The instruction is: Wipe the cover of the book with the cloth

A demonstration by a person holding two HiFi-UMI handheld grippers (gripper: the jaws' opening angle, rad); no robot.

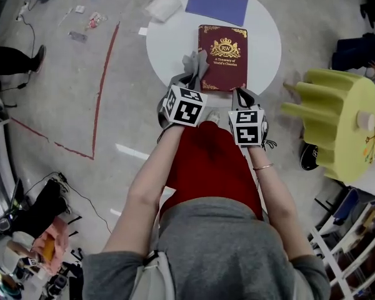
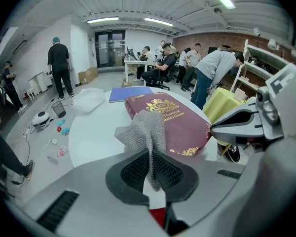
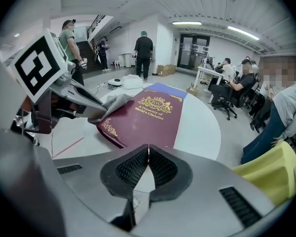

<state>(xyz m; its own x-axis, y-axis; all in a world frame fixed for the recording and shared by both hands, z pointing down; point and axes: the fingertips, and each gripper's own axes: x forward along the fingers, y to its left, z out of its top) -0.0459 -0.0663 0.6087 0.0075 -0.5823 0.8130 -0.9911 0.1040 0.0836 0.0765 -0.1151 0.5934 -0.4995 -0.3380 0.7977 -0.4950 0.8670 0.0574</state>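
The left gripper (image 2: 150, 171) has its fingers clenched on a grey mesh cloth (image 2: 145, 132). One strip of the cloth is pinched between the dark ribbed pads, and the rest bunches up loosely just beyond the fingertips. The free part of the cloth lies against the near left corner of the book (image 1: 223, 58), a maroon hardback with a gold crest and the title "A Treasury of World's Classics". The book lies flat, cover up, on a round white table (image 1: 262, 36), directly ahead of both pairs of fingers. The right gripper (image 3: 148, 168) has its fingers pressed together with nothing between them (the pads meet along a thin seam). Their tips sit just short of the book's near right corner, and no view shows whether they touch the cover. The two grippers are side by side and close together at the table's near edge, the left one's tips a little further forward than the right's. Past the book, beyond the fingers' reach, a blue sheet (image 1: 217, 2) lies flat on the tabletop. A crumpled clear plastic bag (image 1: 163, 6) sits to its left at the table's far rim. To the right of the right fingers, well apart from the table, a yellow stool (image 1: 337, 124) lies on its side on the floor.
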